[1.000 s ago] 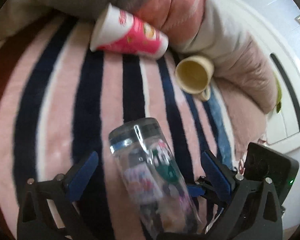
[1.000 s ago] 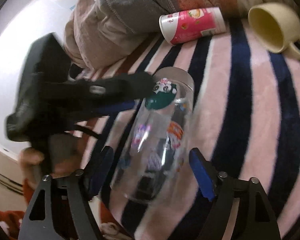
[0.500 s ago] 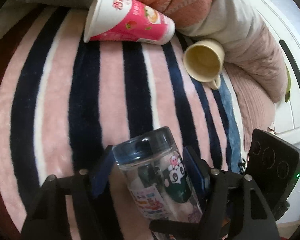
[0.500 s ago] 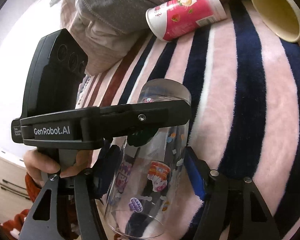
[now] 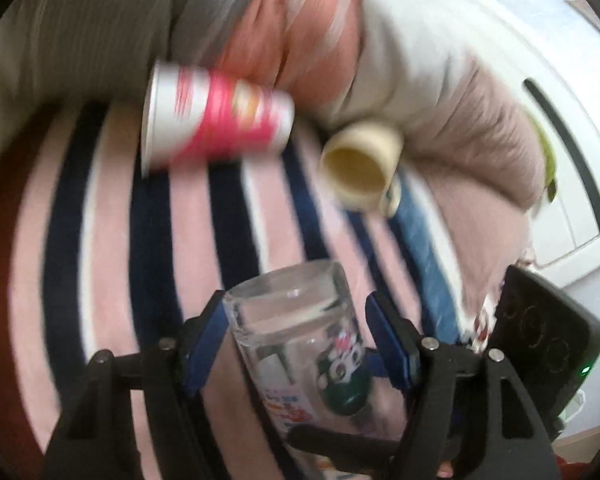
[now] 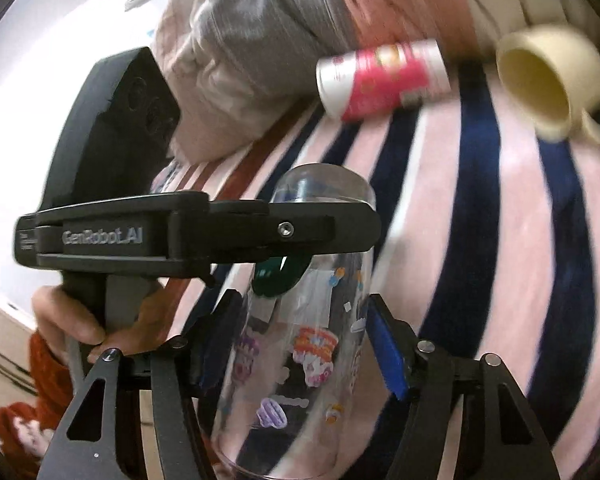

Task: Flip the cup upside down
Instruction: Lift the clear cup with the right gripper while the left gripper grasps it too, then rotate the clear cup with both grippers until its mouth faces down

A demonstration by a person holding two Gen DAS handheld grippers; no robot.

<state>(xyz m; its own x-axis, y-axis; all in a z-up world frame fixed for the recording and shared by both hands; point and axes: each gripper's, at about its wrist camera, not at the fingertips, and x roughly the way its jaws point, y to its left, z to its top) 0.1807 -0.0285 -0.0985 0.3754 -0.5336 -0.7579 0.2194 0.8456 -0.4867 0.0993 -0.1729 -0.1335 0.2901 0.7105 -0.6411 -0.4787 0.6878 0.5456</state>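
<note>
Your left hand (image 6: 80, 320), at the left edge of the right wrist view, wraps the black handle of the left gripper (image 5: 300, 332), whose body reads "GenRobot.AI"; its arm crosses in front of the clear glass cup (image 6: 300, 320) just below the cup's far end. In the left wrist view that gripper's blue pads (image 5: 204, 344) sit against both sides of the glass near its thick base, jaws closed on it. The cup carries cartoon stickers, among them a panda on a green patch, and lies between both grippers above the striped blanket (image 5: 100, 240), base pointing far, open rim toward the near edge of the right wrist view. Whether it touches the blanket cannot be told. Your right gripper (image 6: 300, 340) flanks the same glass lower down; the left pad (image 6: 220, 336) appears against the wall, while the right pad (image 6: 384, 348) stands at the glass edge, contact uncertain, so you cannot tell whether these jaws grip. The blanket runs in pink, white and navy stripes. Far of the glass, a pink-and-white paper cup (image 5: 216, 120) lies on its side against a heap of bedding (image 5: 260, 20), grey, salmon and cream. Right of it, a cream mug (image 5: 360, 164) lies tipped on its side, mouth facing you, handle at its right. Both views are motion-blurred.
</note>
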